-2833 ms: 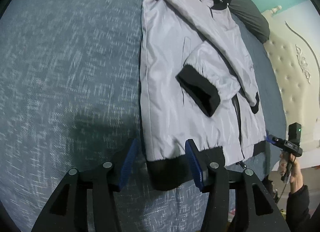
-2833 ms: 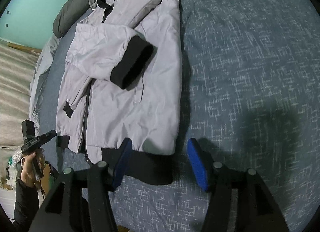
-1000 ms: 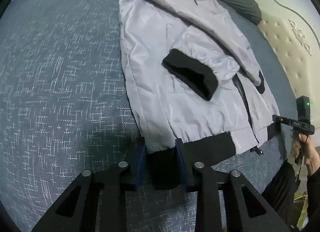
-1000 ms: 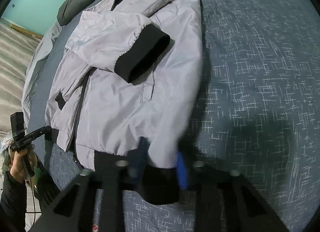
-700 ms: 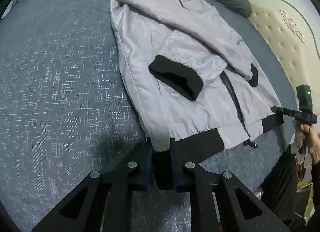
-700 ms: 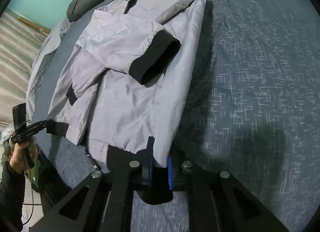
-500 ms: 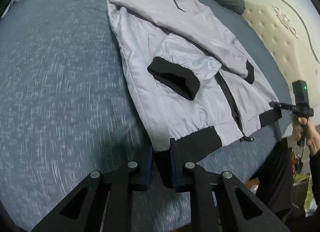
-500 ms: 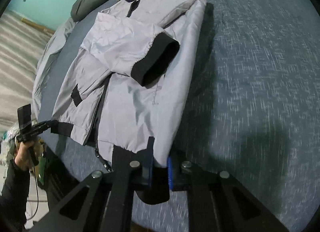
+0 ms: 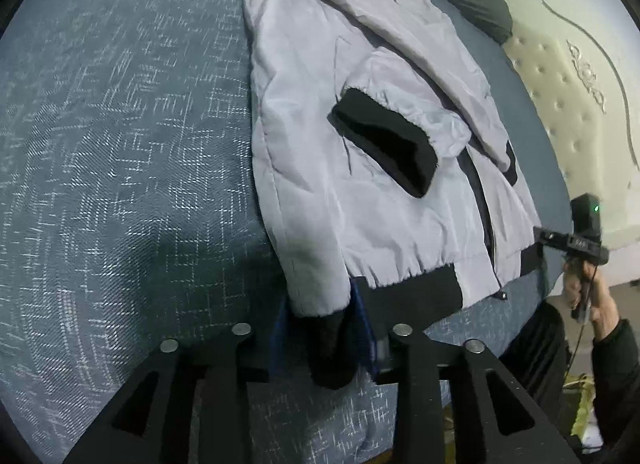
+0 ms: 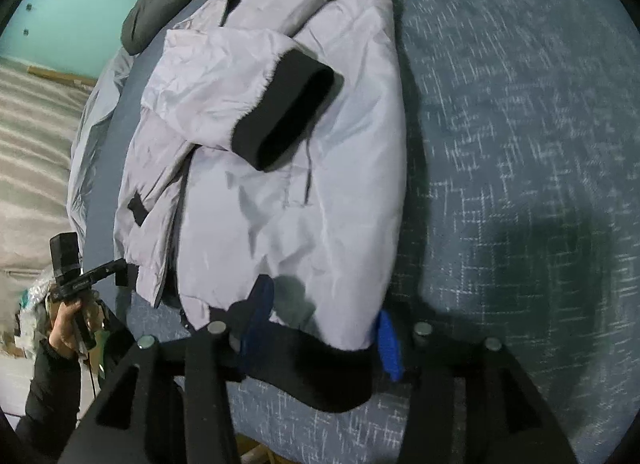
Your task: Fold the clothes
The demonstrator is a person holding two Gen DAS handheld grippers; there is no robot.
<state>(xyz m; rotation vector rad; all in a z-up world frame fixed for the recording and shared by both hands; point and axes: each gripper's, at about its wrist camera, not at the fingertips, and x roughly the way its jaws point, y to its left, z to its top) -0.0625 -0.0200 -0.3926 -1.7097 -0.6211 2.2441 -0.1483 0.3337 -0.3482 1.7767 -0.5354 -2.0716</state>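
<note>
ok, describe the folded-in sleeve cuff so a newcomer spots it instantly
On the blue patterned bedspread lies a pale lilac-grey zip jacket. Across its front lies a sleeve ending in a wide black ribbed cuff, separate from the black hem band at the bottom edge.

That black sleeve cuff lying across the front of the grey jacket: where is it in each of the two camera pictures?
Left wrist view: the black cuff lies right of centre, on the jacket front, slanting down to the right.
Right wrist view: the black cuff sits just left of centre in the upper half, slanting up to the right.
Shared landmark: the jacket's black hem band, near the bottom of both pictures.
</note>
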